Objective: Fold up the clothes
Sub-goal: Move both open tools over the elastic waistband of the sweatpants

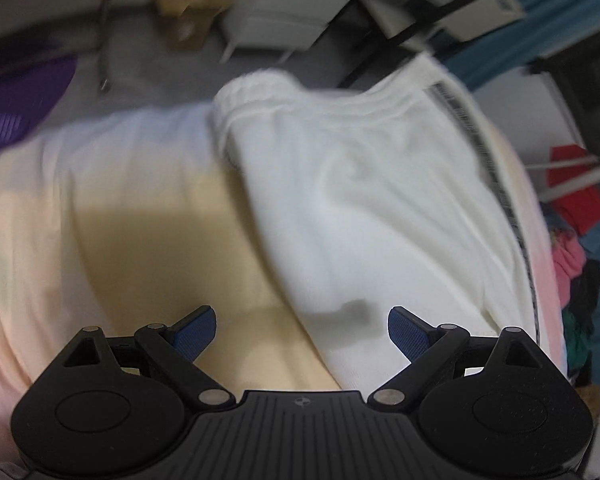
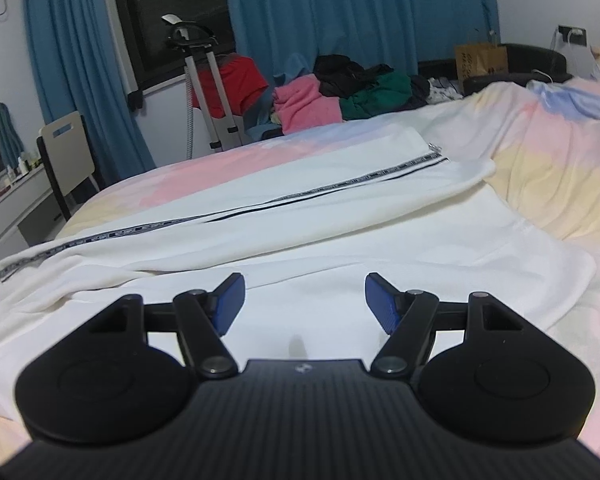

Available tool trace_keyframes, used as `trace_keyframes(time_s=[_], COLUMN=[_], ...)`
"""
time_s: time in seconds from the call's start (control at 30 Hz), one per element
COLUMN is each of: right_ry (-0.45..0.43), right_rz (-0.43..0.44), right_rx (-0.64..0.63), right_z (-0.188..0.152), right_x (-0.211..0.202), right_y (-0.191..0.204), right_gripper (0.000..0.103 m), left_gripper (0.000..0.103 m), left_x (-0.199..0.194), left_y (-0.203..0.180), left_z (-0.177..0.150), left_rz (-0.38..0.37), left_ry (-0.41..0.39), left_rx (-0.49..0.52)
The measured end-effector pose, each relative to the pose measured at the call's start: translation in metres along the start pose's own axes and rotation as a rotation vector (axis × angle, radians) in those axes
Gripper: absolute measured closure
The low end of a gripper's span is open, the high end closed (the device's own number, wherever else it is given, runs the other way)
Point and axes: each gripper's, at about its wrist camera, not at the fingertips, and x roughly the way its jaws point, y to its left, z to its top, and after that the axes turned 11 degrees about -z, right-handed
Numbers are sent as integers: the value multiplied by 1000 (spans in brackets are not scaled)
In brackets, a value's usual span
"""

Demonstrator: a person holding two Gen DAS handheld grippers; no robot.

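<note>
Pastel bed cover: pink, yellow and pale blue patches on the bed (image 2: 540,168), which carries everything; all places below are given from the bed.
White garment (image 2: 340,216): spread flat across the bed's middle, a dark patterned stripe (image 2: 300,196) running its length; in the left wrist view it lies over the bed's right part (image 1: 360,208).
Room: blue curtains (image 2: 340,12) behind the bed, a dark window between them; a heap of pink, green and black clothes (image 2: 340,92) at its far edge; a stand with a red cloth (image 2: 228,80) beside that; a chair (image 2: 68,152) off its left side.
Left gripper (image 1: 302,332): above the bed, jaws wide apart, holding nothing.
Right gripper (image 2: 304,304): low over the garment, jaws apart, nothing between them.
Hard to make out: the left wrist view is motion-blurred; things on the grey floor (image 1: 140,60) beyond the bed are unclear.
</note>
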Motion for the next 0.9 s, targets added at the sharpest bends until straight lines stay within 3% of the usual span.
trace_keyframes(time_s=[0.13, 0.23, 0.4, 0.57, 0.63, 0.73, 0.9], right_ry=[13, 32, 88, 138, 152, 185, 209], right_rz=[-11, -31, -46, -48, -51, -69, -198], right_rx=[17, 28, 94, 220, 308, 493, 752], right_z=[1, 1, 1, 4, 7, 6, -10], right_x=[2, 6, 17, 28, 30, 34, 36], right_y=[-4, -8, -19, -44, -63, -102, -163], right_gripper=[34, 34, 34, 34, 34, 34, 32], left_gripper=[12, 12, 12, 14, 14, 14, 20], left_x=[13, 22, 20, 0, -7, 1, 17], left_y=[1, -4, -5, 2, 8, 11, 20], left_z=[19, 32, 29, 26, 21, 16, 7], left_rz=[9, -23, -192, -372, -406, -344, -249], left_ry=[-7, 9, 13, -19, -27, 22, 127], left_rx=[-64, -53, 4, -37, -60, -74, -121])
